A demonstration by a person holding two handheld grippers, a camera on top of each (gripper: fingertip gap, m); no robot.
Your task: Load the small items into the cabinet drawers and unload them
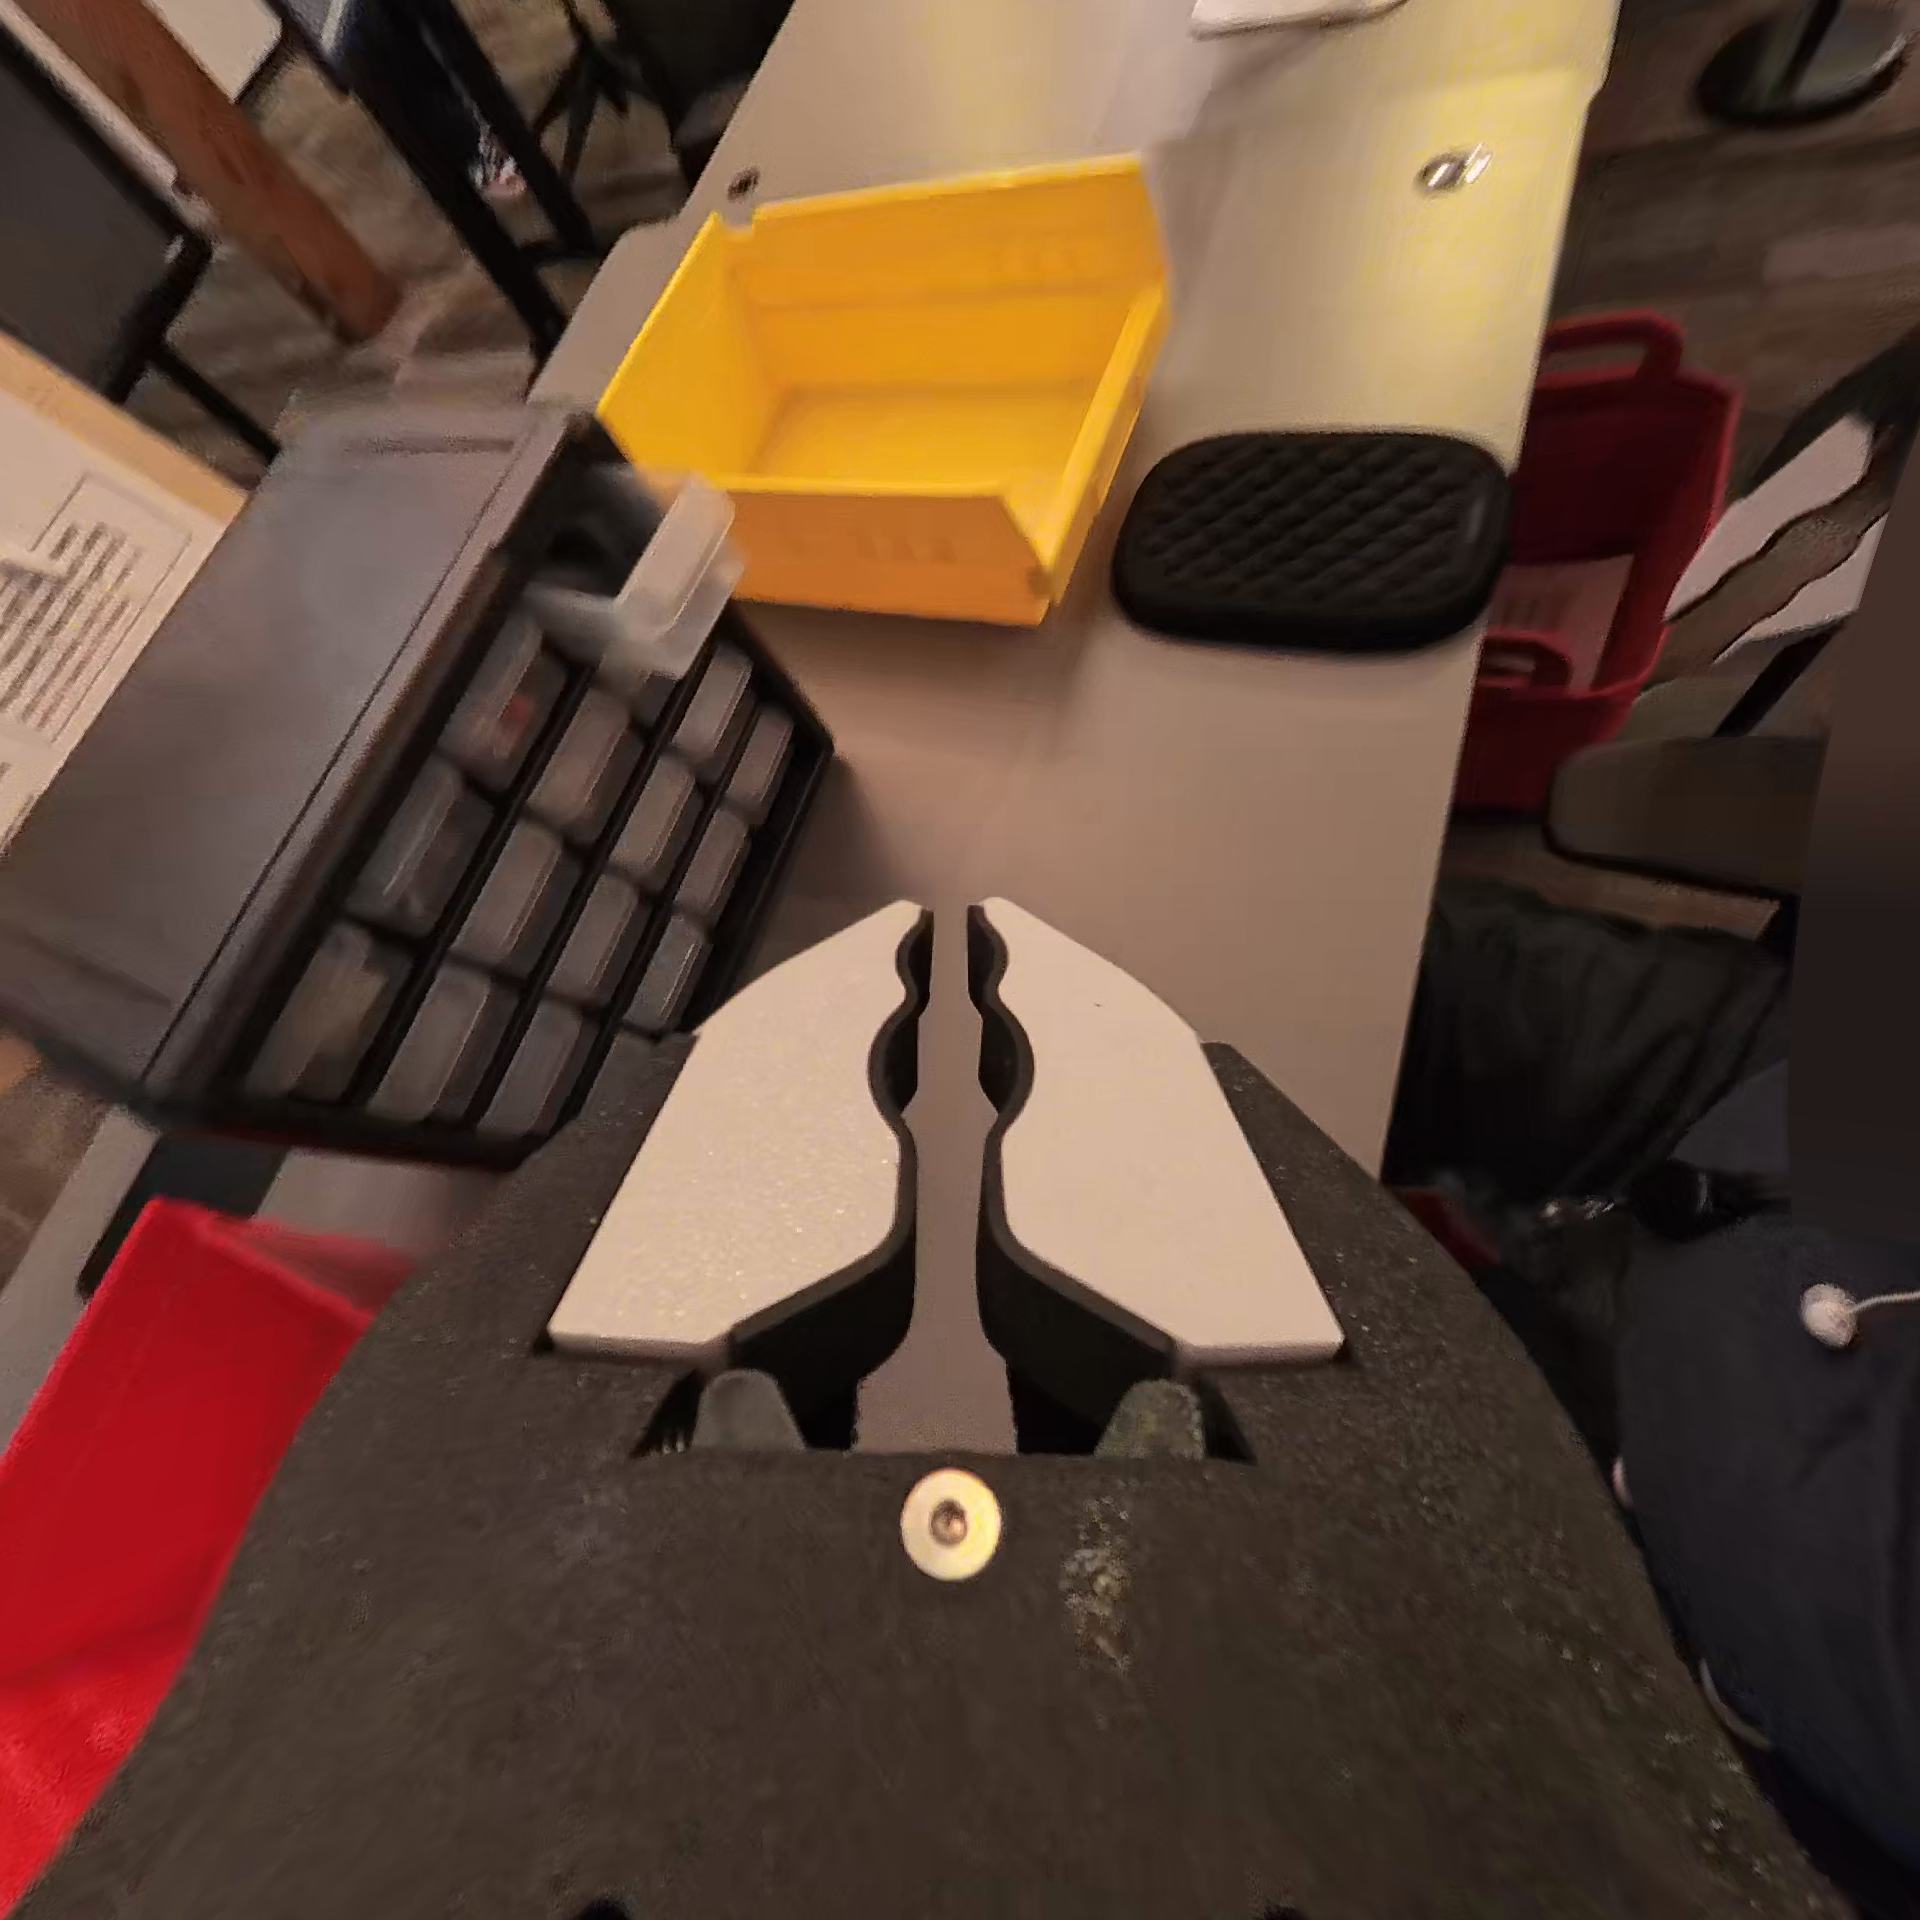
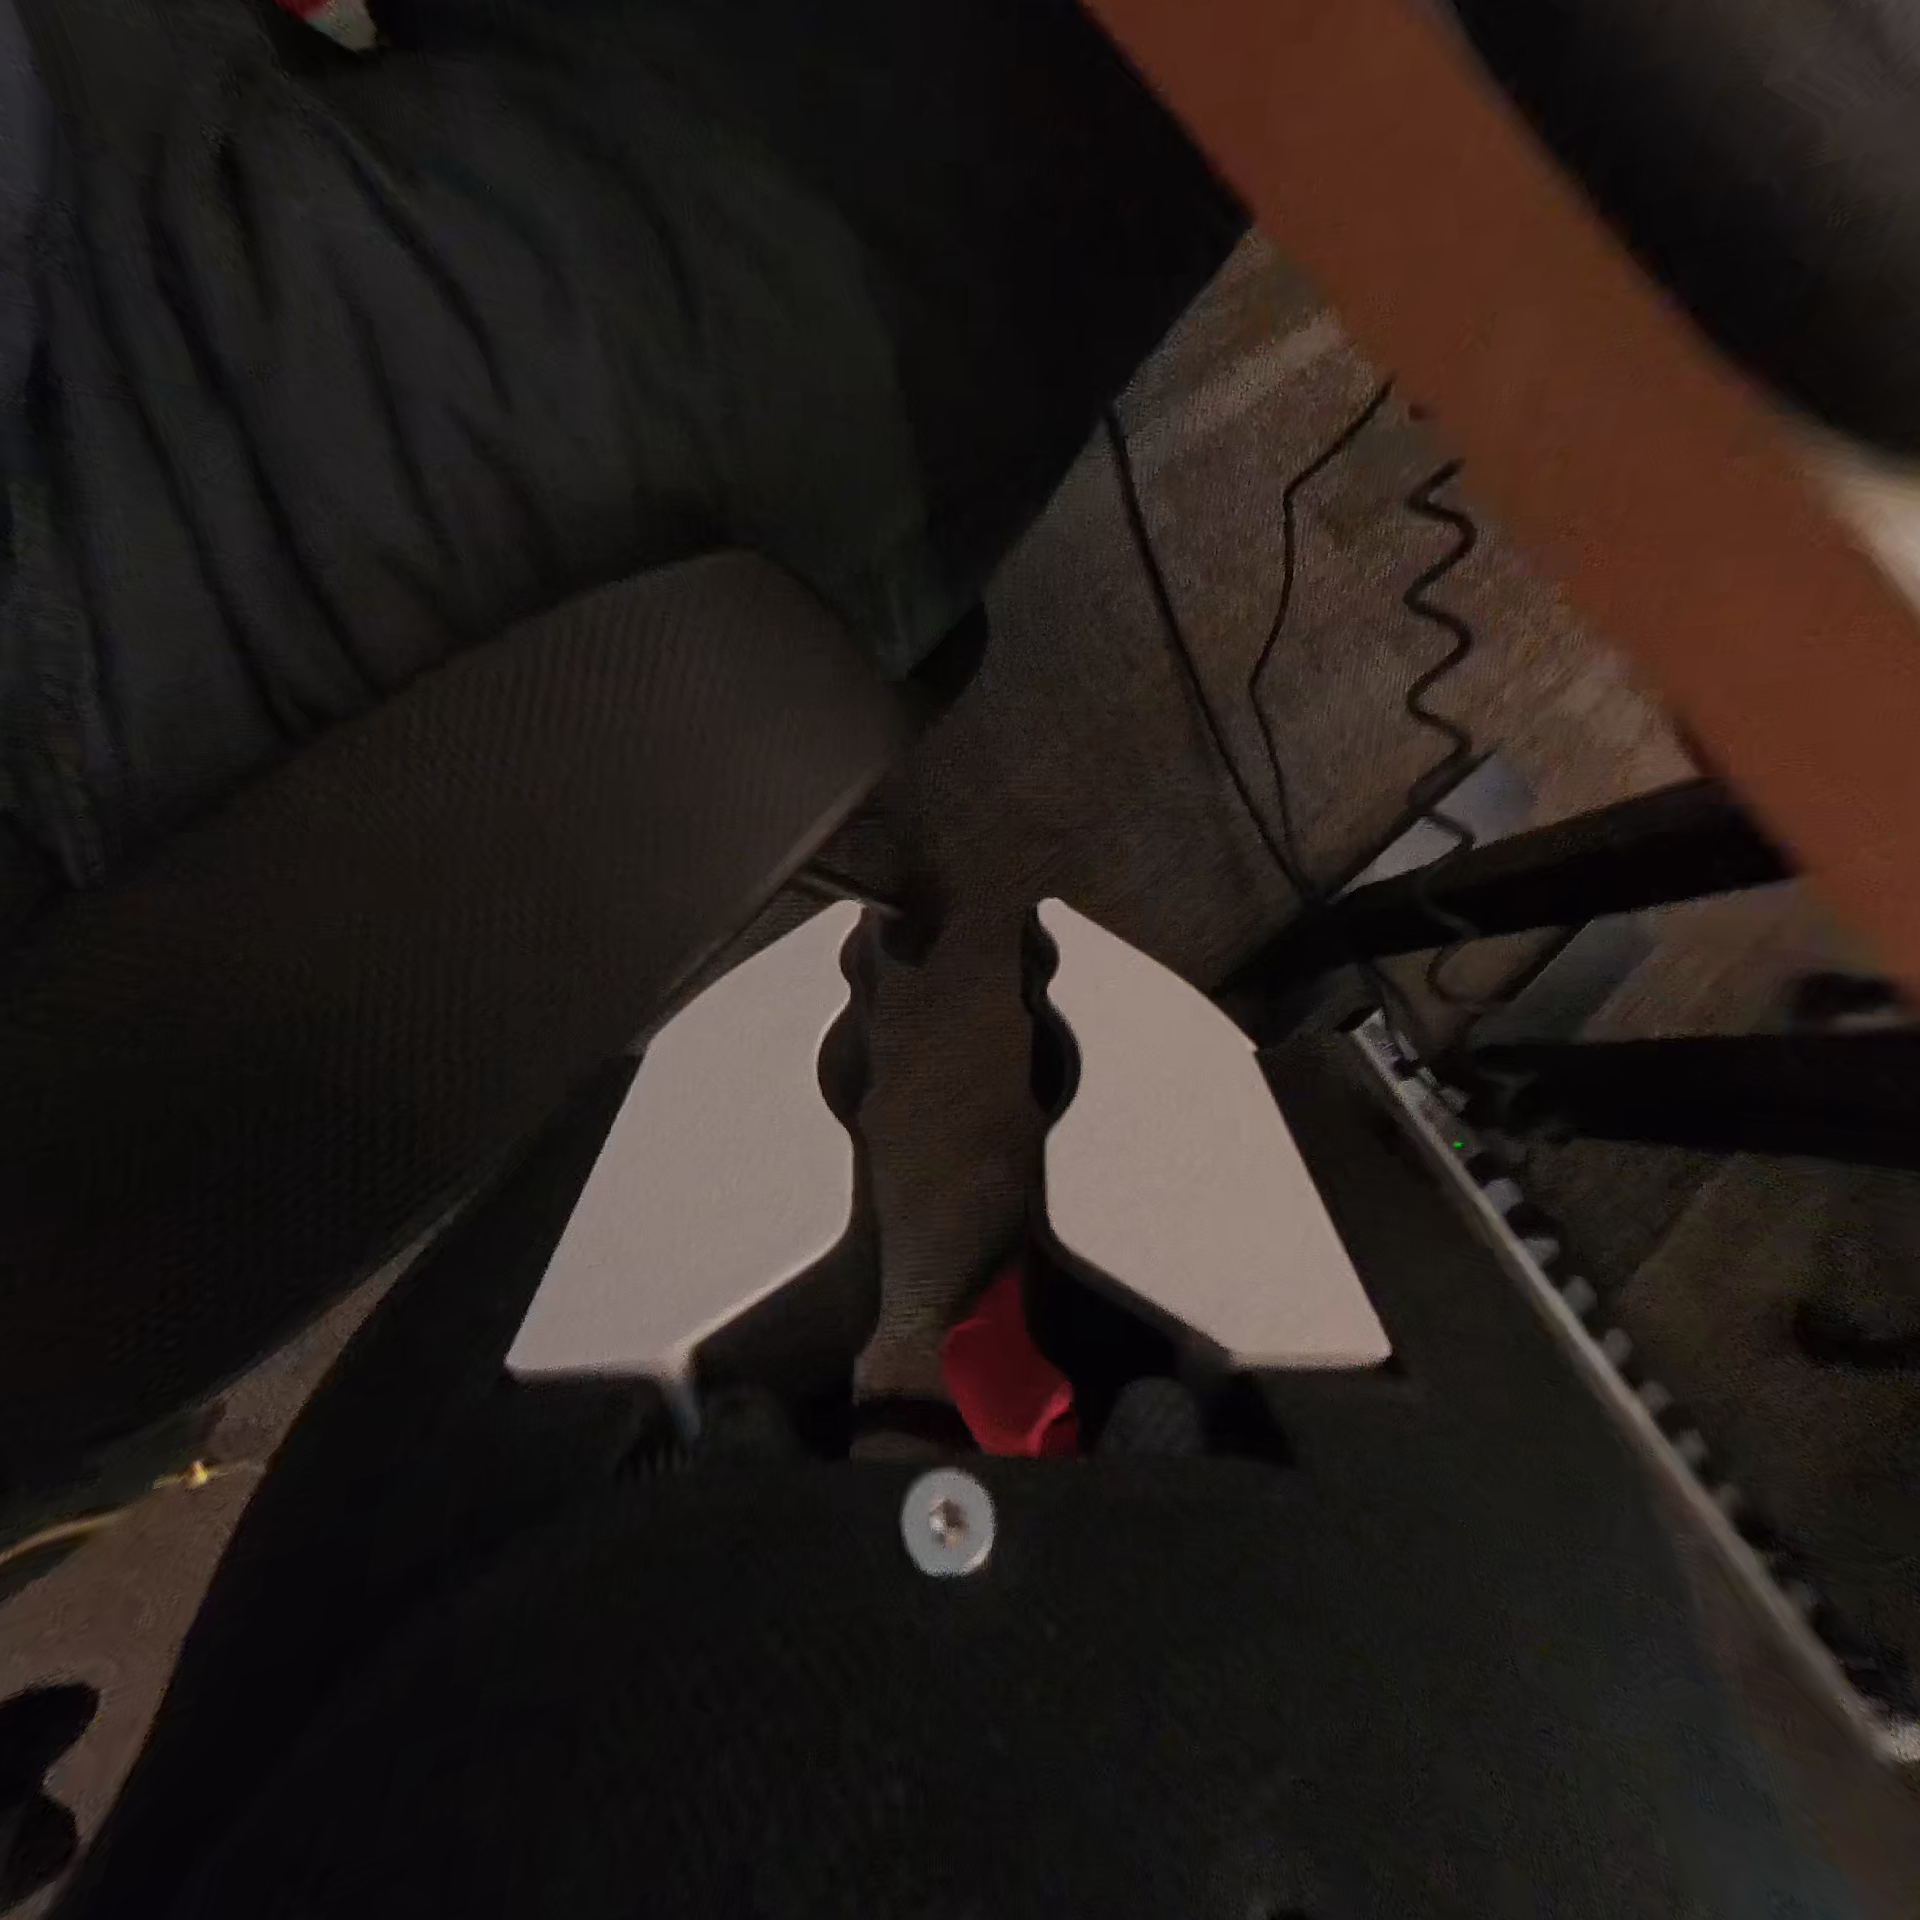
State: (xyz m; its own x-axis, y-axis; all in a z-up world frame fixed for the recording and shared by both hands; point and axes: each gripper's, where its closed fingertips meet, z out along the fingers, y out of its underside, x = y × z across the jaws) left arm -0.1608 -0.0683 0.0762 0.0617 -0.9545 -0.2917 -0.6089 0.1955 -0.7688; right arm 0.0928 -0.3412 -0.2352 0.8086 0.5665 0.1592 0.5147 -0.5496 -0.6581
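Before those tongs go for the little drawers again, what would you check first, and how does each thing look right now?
1. Left tongs free of any item: ok, nearly shut on nothing.
2. Right tongs over the table: not ok, they point at the floor beside a chair seat.
3. Right tongs empty: ok, open with nothing between them.
4. A drawer pulled out of the black cabinet: ok, one clear drawer juts from the top row.
5. Yellow bin holds items to load: not ok, it looks empty.
6. Contents of the closed drawers: cannot tell, too blurred.
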